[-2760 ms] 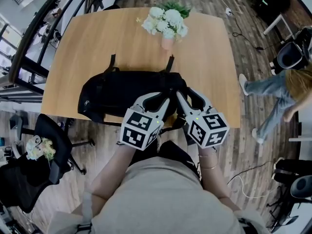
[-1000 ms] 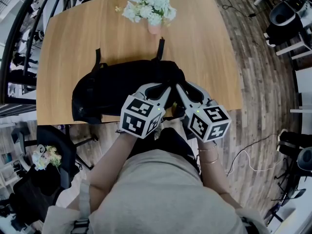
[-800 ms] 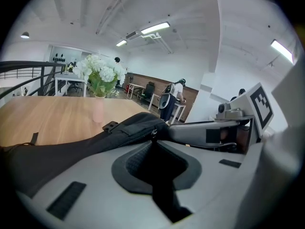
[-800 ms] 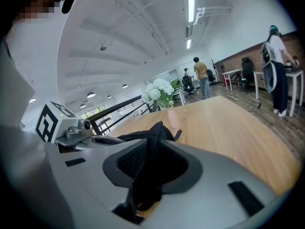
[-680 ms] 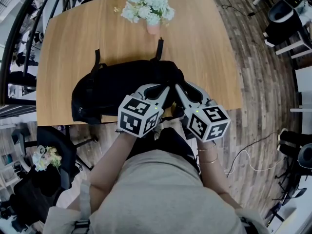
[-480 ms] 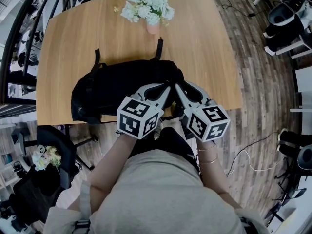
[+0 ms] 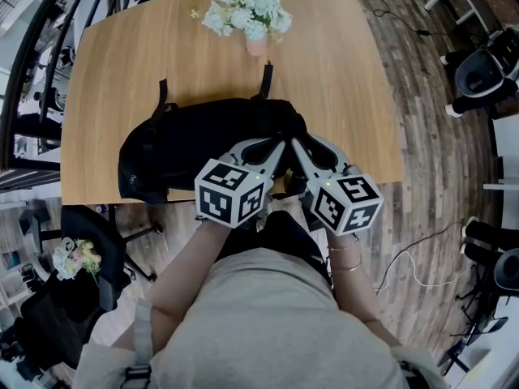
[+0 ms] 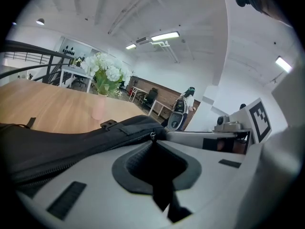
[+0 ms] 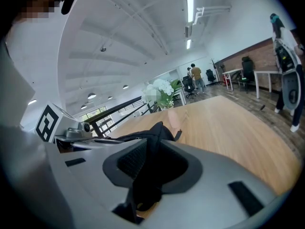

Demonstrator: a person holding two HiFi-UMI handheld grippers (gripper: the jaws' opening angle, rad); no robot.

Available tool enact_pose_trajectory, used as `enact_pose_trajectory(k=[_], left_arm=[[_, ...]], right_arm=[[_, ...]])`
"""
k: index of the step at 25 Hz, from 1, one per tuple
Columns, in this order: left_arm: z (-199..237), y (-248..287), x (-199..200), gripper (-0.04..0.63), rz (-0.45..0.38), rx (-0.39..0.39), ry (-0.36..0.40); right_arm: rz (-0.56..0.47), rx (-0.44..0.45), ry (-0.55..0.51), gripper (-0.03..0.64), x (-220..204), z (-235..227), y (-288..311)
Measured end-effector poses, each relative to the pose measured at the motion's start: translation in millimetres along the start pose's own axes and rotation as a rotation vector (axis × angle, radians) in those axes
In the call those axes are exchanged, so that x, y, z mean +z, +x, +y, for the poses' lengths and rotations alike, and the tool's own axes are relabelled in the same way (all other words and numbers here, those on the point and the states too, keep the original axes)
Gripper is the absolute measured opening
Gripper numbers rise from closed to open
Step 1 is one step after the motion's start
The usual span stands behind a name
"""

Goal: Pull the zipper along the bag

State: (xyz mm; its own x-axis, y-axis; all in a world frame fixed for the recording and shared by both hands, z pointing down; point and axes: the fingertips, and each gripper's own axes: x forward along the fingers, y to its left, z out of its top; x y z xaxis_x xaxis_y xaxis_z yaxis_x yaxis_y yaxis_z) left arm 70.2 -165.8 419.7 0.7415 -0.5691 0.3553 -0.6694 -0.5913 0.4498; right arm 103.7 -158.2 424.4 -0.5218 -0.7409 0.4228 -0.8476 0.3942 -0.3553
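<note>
A black bag (image 7: 195,148) lies across the near part of the wooden table (image 7: 340,79). Both grippers meet at its right end. My left gripper (image 7: 278,147) has its jaws nearly together, and in the left gripper view (image 8: 153,140) they pinch the small metal zipper pull (image 8: 152,136) at the end of the zipper (image 8: 109,144). My right gripper (image 7: 295,146) is shut on a fold of the bag's black fabric (image 9: 157,130), which fills the gap between its jaws (image 9: 151,142). The gripper bodies hide the bag's right end in the head view.
A pink vase of white flowers (image 7: 253,14) stands at the table's far edge behind the bag. Two bag straps (image 7: 266,79) point toward it. The table's near edge (image 7: 105,197) runs just under the bag. A black office chair (image 7: 89,241) stands at the lower left.
Since the oldest frame the head view has shifted, and a person at the right is gone. Over the last second the left gripper's marker cube edged slightly left. Bag and right gripper stay put.
</note>
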Motion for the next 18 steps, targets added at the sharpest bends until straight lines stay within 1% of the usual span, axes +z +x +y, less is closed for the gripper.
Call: enact_pose_trajectory(k=[7, 16, 18], left_arm=[[-5.9, 0.3, 2.1, 0.035, -0.021, -0.025, -0.009], [-0.3, -0.7, 1.9, 0.024, -0.026, 0.031, 0.006], [1.4, -3.1, 1.8, 0.018, -0.021, 0.043, 0.021]], right_arm=[[0.002, 0.019, 0.014, 0.087, -0.4, -1.6, 1.9], [0.006, 0.043, 0.018, 0.086, 0.1, -0.8, 2.9], [0.006, 0.056, 0.03, 0.084, 0.0, -0.9, 2.8]])
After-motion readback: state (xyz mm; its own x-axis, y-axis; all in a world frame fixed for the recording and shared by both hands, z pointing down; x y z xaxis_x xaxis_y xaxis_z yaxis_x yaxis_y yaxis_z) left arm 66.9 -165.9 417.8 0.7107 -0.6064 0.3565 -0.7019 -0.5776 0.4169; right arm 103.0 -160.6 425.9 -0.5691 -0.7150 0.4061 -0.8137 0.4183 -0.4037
